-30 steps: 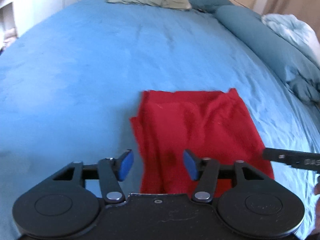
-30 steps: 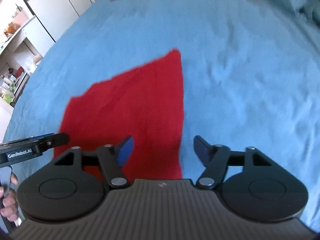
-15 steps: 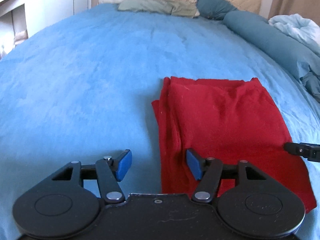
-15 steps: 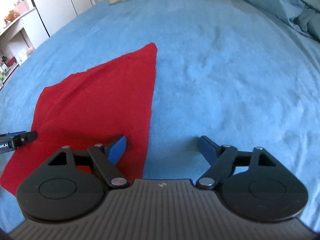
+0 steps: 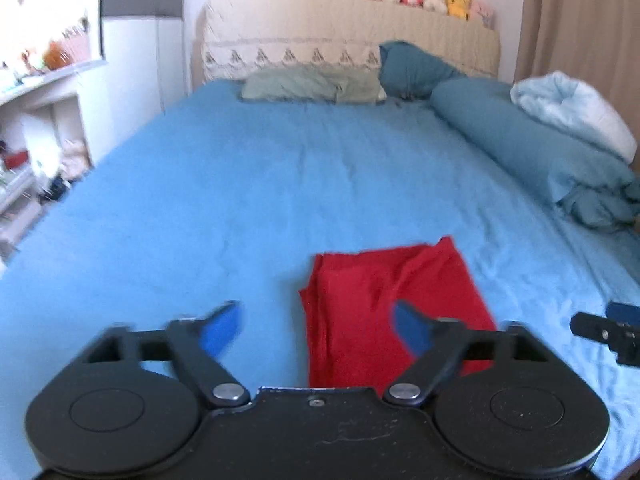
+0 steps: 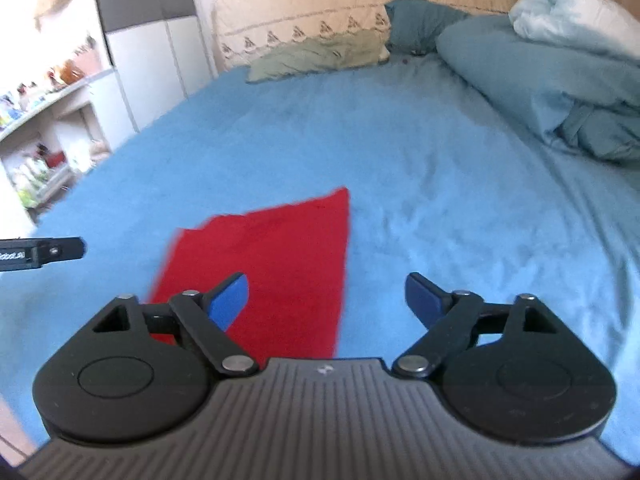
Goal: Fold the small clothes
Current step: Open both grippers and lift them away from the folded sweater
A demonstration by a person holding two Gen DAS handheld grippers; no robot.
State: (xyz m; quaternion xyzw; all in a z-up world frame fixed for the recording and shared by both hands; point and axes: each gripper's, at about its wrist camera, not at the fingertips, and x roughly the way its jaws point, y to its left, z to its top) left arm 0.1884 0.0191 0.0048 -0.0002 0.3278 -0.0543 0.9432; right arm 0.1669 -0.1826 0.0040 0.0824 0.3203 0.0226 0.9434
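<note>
One wide blue bed (image 5: 280,200) carries the folded red garment (image 5: 384,312) near its front edge. Both the left gripper (image 5: 316,328) and right gripper (image 6: 326,296) are opening, nothing between them. The loose left-side layers (unpinned) could be dragged apart at regrasp.

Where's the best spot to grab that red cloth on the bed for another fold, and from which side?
Probably the far right corner of the red cloth, the peak that juts out past the far edge. It lies flat on the blue bedsheet, so come down from above and pinch the edge. The left side looks bunched into layers, which makes it harder to separate.
</note>
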